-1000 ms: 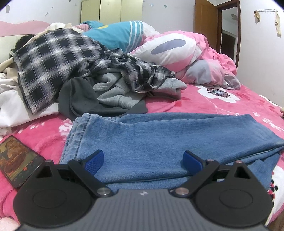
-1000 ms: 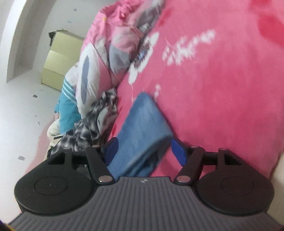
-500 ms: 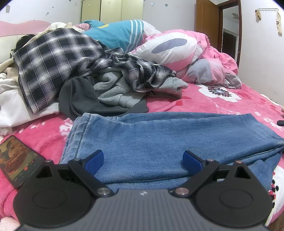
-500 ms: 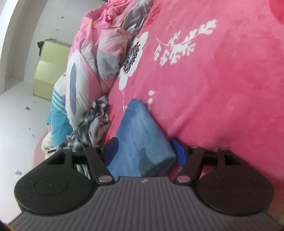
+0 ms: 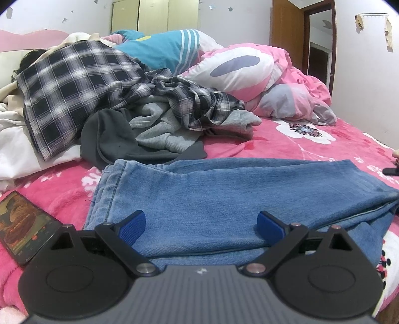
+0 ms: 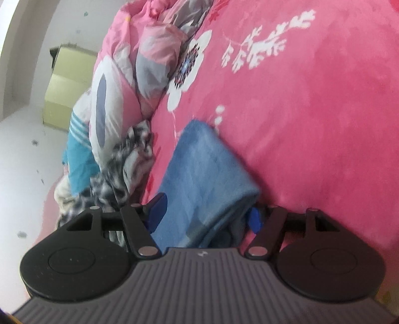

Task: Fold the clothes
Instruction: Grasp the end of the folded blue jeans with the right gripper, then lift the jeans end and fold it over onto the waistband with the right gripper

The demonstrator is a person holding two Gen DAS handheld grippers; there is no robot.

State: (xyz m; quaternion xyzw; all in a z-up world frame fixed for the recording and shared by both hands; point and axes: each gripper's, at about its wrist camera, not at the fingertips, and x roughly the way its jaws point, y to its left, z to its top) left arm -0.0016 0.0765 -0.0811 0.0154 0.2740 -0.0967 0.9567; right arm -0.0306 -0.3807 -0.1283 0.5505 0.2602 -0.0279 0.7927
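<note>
The jeans [image 5: 224, 197] lie flat near the front edge of the bed [image 5: 311, 149]. The left gripper [image 5: 202, 224] hangs apart above the denim. The right gripper [image 6: 205, 211] has just been closing, with the folded end between its jaws, not yet pinched. It should catch all layers before lifting.

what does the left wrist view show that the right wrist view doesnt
Only the left wrist view shows the phone with its screen lit, the dark grey garment, the wooden door and the open left gripper low over the jeans.

Only the right wrist view shows the right gripper, its jaws just closing with the folded end of the jeans between them, and the white branch print.

Both show the jeans, plaid shirt, pink quilt, pink blanket and yellow-green wardrobe.
</note>
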